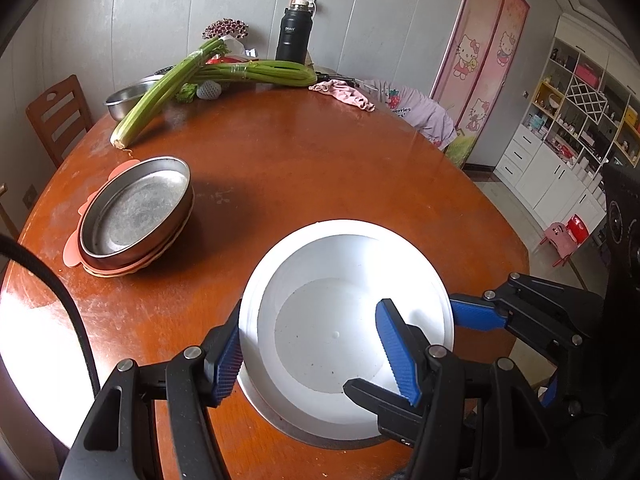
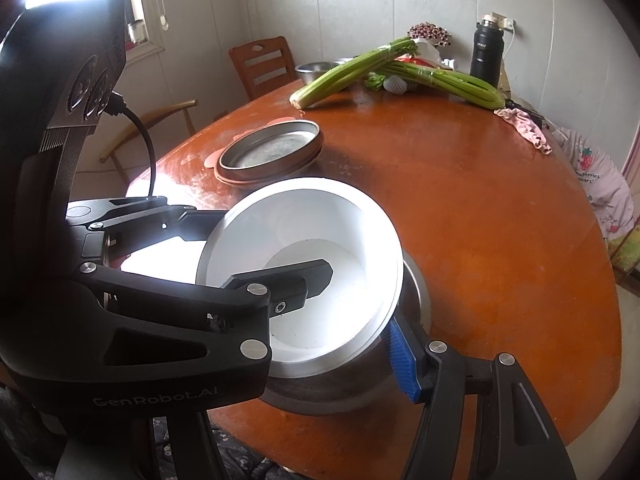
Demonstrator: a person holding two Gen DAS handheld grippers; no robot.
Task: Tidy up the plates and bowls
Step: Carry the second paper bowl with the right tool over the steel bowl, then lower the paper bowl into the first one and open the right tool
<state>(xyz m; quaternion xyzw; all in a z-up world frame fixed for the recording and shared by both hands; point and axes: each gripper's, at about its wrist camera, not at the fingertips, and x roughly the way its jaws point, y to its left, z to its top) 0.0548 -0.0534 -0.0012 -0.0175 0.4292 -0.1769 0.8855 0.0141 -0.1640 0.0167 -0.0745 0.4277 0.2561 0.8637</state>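
Observation:
A white bowl (image 1: 344, 320) (image 2: 320, 240) rests tilted in a steel bowl (image 2: 412, 300) at the near edge of the round wooden table (image 1: 320, 168). My left gripper (image 1: 316, 356) is open, one finger outside the bowl's left rim, the other inside it. My right gripper (image 2: 360, 312) straddles the bowl's right rim; its blue pad (image 2: 402, 356) is outside, and it also shows in the left wrist view (image 1: 476, 312). Whether it pinches the rim is unclear. A steel pan (image 1: 136, 212) (image 2: 272, 148) sits stacked on pink plates at the left.
Celery bunches (image 1: 224, 72), a steel basin (image 1: 128, 96), a black flask (image 1: 292, 36) and a pink cloth (image 1: 344, 94) lie at the table's far side. A wooden chair (image 1: 60, 116) stands at the left. Shelves (image 1: 576, 120) are at the right.

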